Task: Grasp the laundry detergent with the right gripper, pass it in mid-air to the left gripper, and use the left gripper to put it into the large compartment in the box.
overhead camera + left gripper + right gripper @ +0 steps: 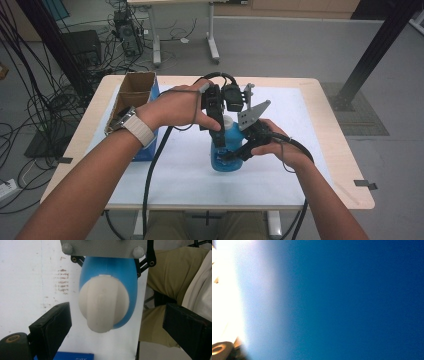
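Blue bottle (226, 159) with its white cap (103, 305) stood on the white mat (190, 175) near the table's middle, clamped low on its body by the right gripper (231, 156), whose jaws were pressed against the blue plastic. Above it, the left gripper (117, 322) hung with jaws spread wide on either side of the cap, touching neither side. Bare mat lay in front and to the right, while a cardboard box (134, 95) stood well apart at the left edge.
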Demonstrator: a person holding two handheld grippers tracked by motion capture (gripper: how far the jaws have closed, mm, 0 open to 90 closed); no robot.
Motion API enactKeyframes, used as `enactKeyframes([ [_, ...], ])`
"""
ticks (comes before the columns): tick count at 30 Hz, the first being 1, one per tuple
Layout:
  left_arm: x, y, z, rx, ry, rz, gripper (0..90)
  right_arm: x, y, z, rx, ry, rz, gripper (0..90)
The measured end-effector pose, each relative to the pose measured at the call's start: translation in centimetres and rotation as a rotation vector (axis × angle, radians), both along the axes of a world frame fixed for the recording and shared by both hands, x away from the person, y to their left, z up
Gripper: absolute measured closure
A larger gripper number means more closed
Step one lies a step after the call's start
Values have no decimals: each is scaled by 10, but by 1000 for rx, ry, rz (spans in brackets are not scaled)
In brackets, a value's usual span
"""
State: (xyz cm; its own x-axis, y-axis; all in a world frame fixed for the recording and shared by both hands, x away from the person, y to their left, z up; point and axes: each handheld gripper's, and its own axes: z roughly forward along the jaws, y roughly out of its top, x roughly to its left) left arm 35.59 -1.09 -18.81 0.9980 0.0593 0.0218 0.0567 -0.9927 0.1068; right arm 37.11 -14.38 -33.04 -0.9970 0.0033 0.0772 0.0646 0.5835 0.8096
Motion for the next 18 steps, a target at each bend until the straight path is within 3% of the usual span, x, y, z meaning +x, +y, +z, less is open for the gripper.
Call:
enactKeyframes([
  [18, -1, -2, -4, -4, 0, -5, 89, 0, 0, 0, -3, 0, -1, 430],
])
